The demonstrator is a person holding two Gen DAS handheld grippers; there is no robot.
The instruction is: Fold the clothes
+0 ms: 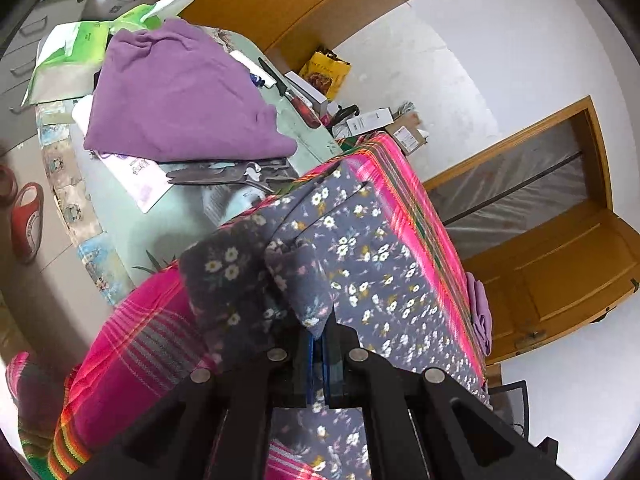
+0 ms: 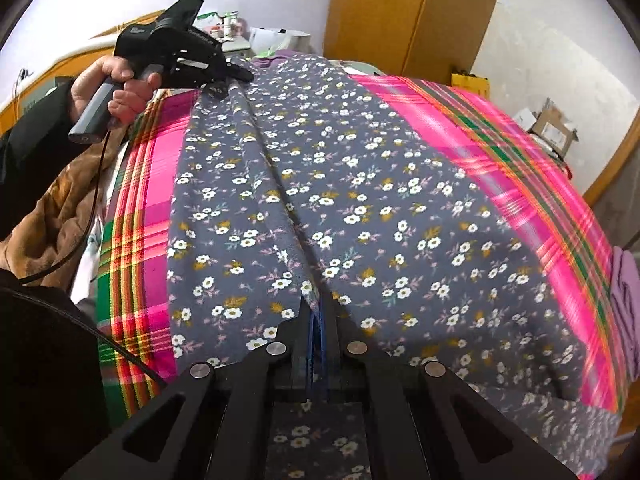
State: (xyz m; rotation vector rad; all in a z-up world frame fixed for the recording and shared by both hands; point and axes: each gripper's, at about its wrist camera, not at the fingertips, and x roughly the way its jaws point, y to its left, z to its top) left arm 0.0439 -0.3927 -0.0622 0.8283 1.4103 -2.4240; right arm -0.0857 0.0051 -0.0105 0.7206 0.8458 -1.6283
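On the plaid blanket [image 2: 520, 152], floral cloth [image 2: 400, 200], both tools clamping its fold

Floral garments: one, grey floral cloth [image 2: 360, 200], spread across the bed's middle.
Plaid bedcovers: one, pink plaid cover [image 2: 520, 152], reaching the bed's edges.
Purple garments: two, one purple top [image 1: 180, 92] on the side table [image 1: 168, 220], one purple piece [image 1: 482, 312] at the bed's edge.
Handheld grippers: two, left gripper [image 2: 240, 74], right gripper [image 2: 318, 320].
Knives: one, knife [image 1: 288, 94], at the table's far edge.
Red slippers: one, red slipper [image 1: 26, 220], on the floor.
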